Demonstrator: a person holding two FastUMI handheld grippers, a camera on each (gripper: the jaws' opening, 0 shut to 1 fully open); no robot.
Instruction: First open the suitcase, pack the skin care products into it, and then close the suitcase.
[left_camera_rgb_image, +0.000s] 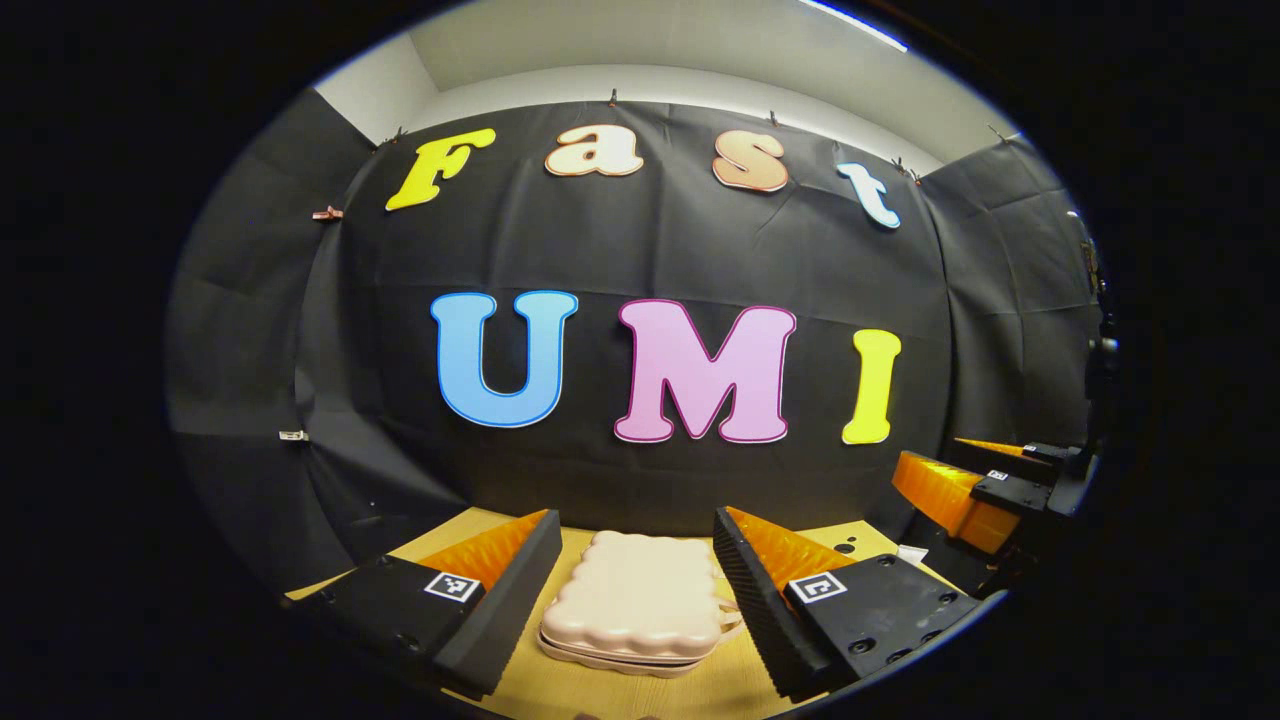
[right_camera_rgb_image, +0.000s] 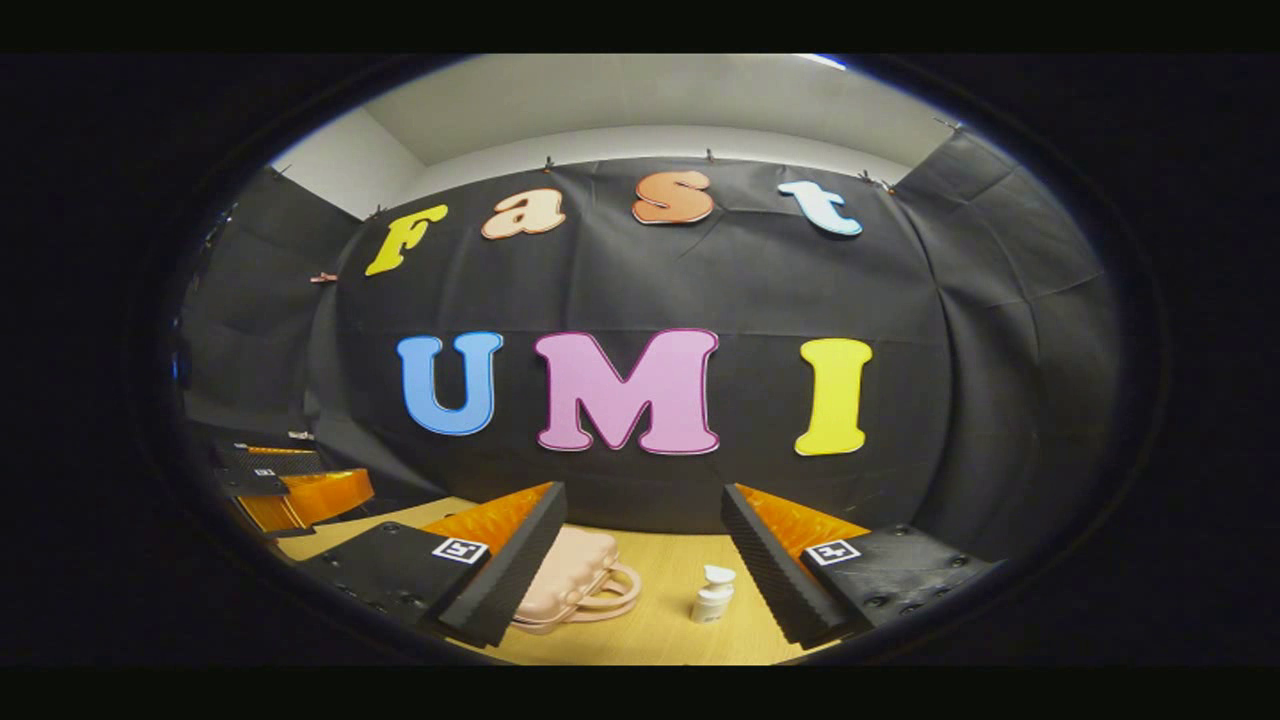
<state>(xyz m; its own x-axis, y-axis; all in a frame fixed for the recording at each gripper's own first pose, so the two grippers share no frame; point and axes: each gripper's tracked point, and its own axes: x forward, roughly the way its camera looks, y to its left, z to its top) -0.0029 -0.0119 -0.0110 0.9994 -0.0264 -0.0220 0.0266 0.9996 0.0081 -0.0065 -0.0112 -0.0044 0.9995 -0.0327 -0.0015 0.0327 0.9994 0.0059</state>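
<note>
The suitcase (left_camera_rgb_image: 635, 600) lies straight ahead of the left gripper (left_camera_rgb_image: 635, 585) and below it, framed between that gripper's two fingers, so the left gripper is the one lined up with it. In the right gripper view the same case sits ahead and to the left, half hidden behind that tool's left finger (right_camera_rgb_image: 505, 580), with its looped handles (right_camera_rgb_image: 605, 590) pointing toward the middle of the gap. Its long axis looks to run away from the left gripper, though the lens bends things too much to be sure.

Both grippers stand wide open and hold nothing; the right gripper (right_camera_rgb_image: 640, 575) also shows far off to the right in the left gripper view.

The case is a small pale pink shell with a scalloped, cloud-like edge, lying flat and shut on the wooden table (right_camera_rgb_image: 660, 630). A small white pump bottle (right_camera_rgb_image: 712, 595) (presumably the skin care product) stands upright ahead of the right gripper, between its fingers, just beside the handles but apart from them.
</note>
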